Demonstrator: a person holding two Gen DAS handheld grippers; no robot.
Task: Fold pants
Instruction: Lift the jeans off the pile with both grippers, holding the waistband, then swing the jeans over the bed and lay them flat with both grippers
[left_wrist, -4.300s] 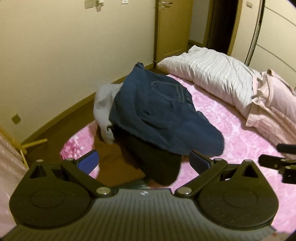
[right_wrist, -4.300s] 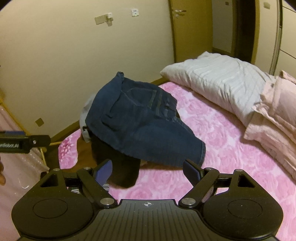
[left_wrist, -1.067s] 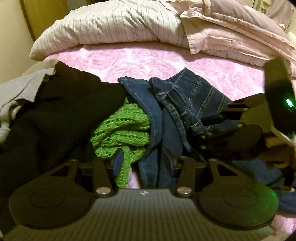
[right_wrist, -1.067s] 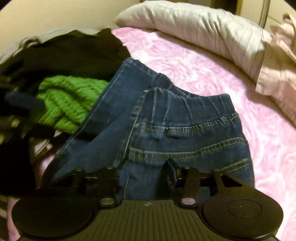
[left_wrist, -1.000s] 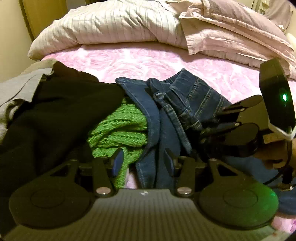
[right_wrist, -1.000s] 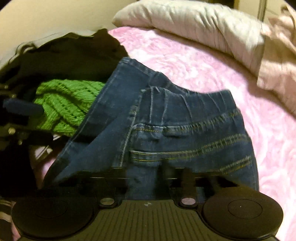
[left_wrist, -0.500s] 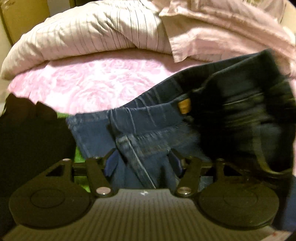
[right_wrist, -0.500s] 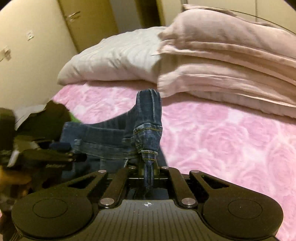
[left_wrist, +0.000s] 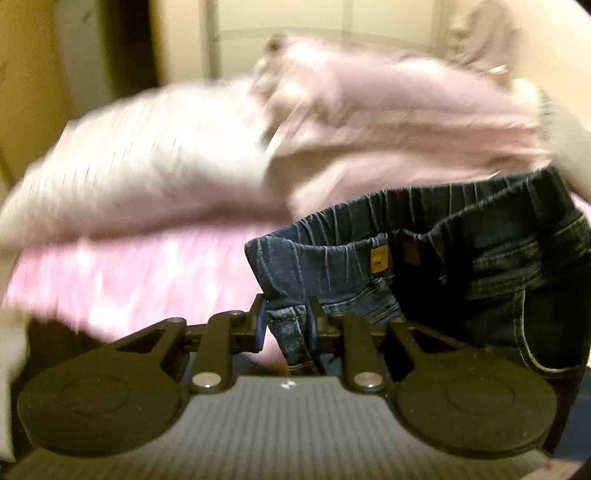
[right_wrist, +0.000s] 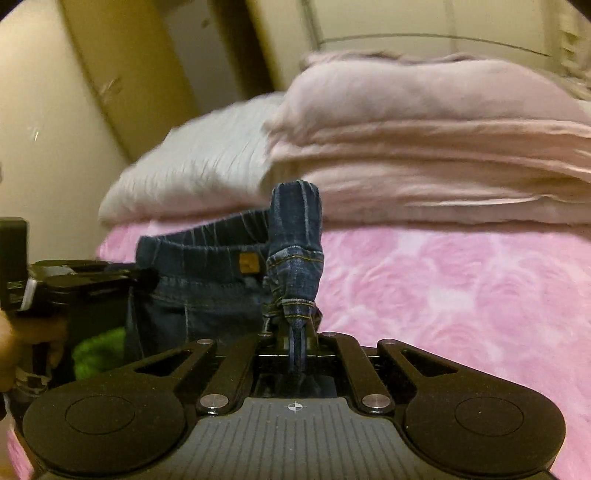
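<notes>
Change: a second ago your jeans (left_wrist: 480, 280) lay on the clothes pile with both tools down among them; now you have the waistband lifted off the bed (right_wrist: 443, 288) and stretched between your two hands.
Left hand-held gripper (left_wrist: 286, 325): its jaws have just been closing, and the blue pads now pinch a fold at one end of the waistband.
Right hand-held gripper (right_wrist: 293, 339): clamped fully together on a bunched strip of denim at the other end of the waistband, which stands up above the fingers.
Jeans: they hang in the air between your two tools, waistband uppermost, with a small tan label (left_wrist: 380, 259) showing inside it; the legs drop out of sight below.
Behind: a white striped pillow (right_wrist: 199, 162) and folded pale pink bedding (right_wrist: 443, 147) lie at the head of the bed.
Left edge, right view: your hand (right_wrist: 9, 347) holds the other tool, and a green knit (right_wrist: 99, 349) shows just below it.
Sharpness: the left view is blurred.
</notes>
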